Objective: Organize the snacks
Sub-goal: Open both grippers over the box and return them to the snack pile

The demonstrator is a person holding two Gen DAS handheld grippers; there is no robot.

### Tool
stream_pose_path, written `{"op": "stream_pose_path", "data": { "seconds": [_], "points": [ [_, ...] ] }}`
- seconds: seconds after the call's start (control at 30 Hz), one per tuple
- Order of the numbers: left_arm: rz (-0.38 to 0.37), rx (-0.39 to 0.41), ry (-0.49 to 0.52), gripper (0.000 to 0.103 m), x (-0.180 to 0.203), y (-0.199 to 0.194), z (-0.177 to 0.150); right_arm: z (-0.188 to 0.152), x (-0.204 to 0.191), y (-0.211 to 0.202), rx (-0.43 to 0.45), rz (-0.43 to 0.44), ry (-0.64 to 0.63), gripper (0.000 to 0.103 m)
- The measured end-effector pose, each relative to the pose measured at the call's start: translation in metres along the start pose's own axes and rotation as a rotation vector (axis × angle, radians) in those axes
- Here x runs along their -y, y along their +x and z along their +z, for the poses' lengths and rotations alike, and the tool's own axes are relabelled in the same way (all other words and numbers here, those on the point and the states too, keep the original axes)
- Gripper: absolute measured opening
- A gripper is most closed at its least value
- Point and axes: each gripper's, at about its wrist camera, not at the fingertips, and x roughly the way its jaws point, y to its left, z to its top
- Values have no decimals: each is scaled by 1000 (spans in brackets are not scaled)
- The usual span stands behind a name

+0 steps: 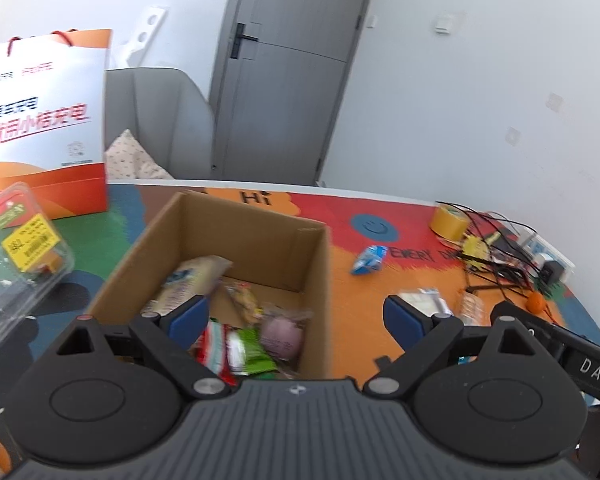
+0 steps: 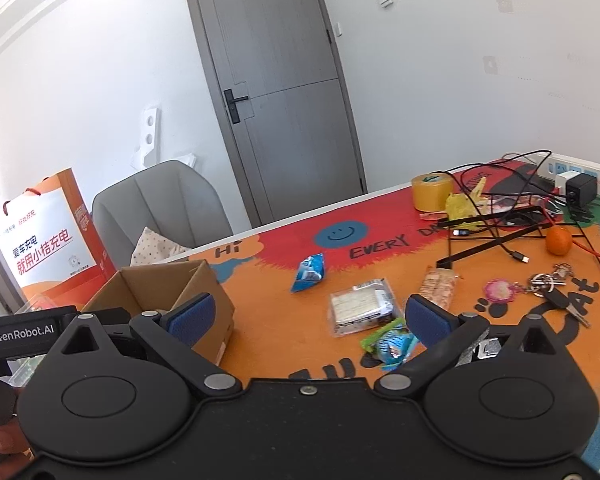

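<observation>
So my left gripper (image 1: 296, 316) is hanging right over the cardboard box (image 1: 316, 256), fingers spread wide with nothing between them. Inside the box there's already a pile of snacks: a pale packet, a red-and-white one, a green one and a round purple thing in clear wrap.

My right gripper (image 2: 306, 314) is off to the right of the box, fingers spread wide too, also empty. What's still loose on the bench (image 2: 260, 280), all on the right side of the box: a clear cracker pack (image 2: 360, 308), a green-and-blue wrapper (image 2: 388, 344) just nearer me than that, an orange-ish biscuit packet (image 2: 438, 286) a bit further right, and a blue packet (image 2: 310, 272) further back, between the box and the crackers.

The bit that matters, I reckon: the cracker pack and the green-and-blue wrapper sit just ahead of my right fingers, slightly toward the right finger (image 2: 428, 318). So the right hand is clearly the closer one; the left would have to cross over the box wall. The cracker pack's long side runs roughly left-right across my view, so I'd guess I need to grab it across its short side, front to back.

Keys, cables and the tape roll further right aren't snacks, leaving those alone.
</observation>
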Motion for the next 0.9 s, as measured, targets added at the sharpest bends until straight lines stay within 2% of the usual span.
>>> {"op": "stream_pose_path", "data": {
  "seconds": [0.4,0.9],
  "points": [
    [-55,-27,78,93,50,13,-8,-1,44,-16,7,-44,62,103],
    [-89,-51,122,93,89,40,-12,-11,93,-10,-7,-85,147,103]
  ]
}}
